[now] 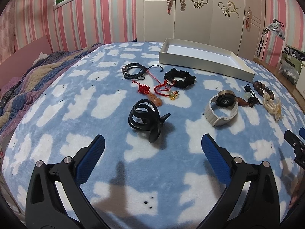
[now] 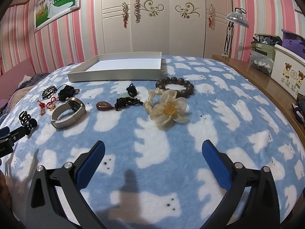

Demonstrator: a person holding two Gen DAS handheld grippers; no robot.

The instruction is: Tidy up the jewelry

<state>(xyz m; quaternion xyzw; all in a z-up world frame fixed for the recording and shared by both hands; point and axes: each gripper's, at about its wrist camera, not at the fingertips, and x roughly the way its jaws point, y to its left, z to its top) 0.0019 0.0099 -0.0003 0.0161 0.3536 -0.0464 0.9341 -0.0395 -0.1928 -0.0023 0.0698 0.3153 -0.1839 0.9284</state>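
Note:
Jewelry lies spread on a blue blanket with white bears. In the left wrist view, a black claw hair clip (image 1: 146, 121) sits just beyond my open left gripper (image 1: 152, 145). Farther off are a white-strapped watch (image 1: 222, 107), a red knotted pendant (image 1: 150, 93), a black scrunchie (image 1: 180, 78) and black cords (image 1: 133, 70). An empty white box (image 1: 205, 57) lies at the back. My open right gripper (image 2: 152, 150) hovers short of a cream flower hair tie (image 2: 167, 110), a brown bead bracelet (image 2: 175, 85) and a brown teardrop pendant (image 2: 103, 106).
A striped quilt (image 1: 28, 82) is bunched at the blanket's left. A wooden ledge (image 2: 266, 87) runs along the right side with a bear-printed bin (image 2: 287, 74) and bags. A lamp (image 2: 236, 19) and a cream wardrobe (image 2: 152, 19) stand behind the bed.

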